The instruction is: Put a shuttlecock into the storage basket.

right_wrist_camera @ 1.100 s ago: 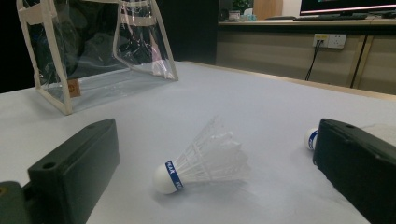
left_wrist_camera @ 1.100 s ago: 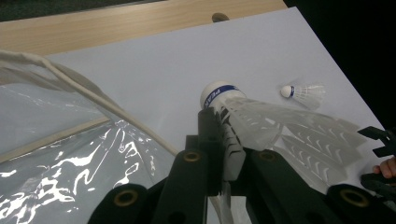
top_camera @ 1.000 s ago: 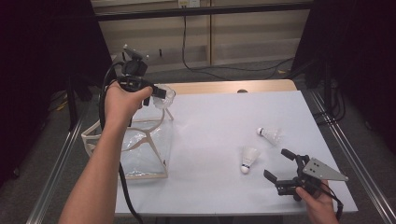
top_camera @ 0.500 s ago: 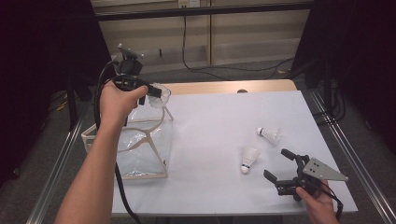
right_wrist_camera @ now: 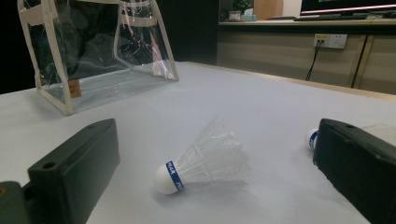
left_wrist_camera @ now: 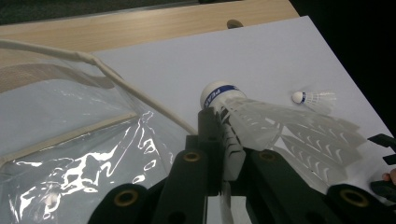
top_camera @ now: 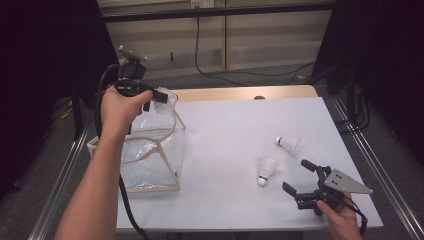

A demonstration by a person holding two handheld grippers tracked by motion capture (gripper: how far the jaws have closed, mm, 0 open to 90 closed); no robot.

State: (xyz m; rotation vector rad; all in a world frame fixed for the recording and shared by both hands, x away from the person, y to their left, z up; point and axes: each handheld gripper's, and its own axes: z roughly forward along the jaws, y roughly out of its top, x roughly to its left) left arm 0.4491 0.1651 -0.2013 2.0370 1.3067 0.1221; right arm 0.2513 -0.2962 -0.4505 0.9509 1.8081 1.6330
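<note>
Above clear bag (top_camera: 150,155), left gripper (top_camera: 159,96) clamped on shuttlecock (left_wrist_camera: 243,116); right gripper (top_camera: 300,177) jaws apart beside two loose shuttlecocks (top_camera: 266,169) on table (top_camera: 225,130).

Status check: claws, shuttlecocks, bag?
Left claw shut on a shuttlecock, above the clear bag. Right claw open, near shuttlecock on table. Another shuttlecock lies beyond. Nothing in the way.

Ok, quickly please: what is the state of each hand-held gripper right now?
Left hand-held gripper: shut on a shuttlecock, above the clear bag.
Right hand-held gripper: open, holding nothing, low over the table.
</note>
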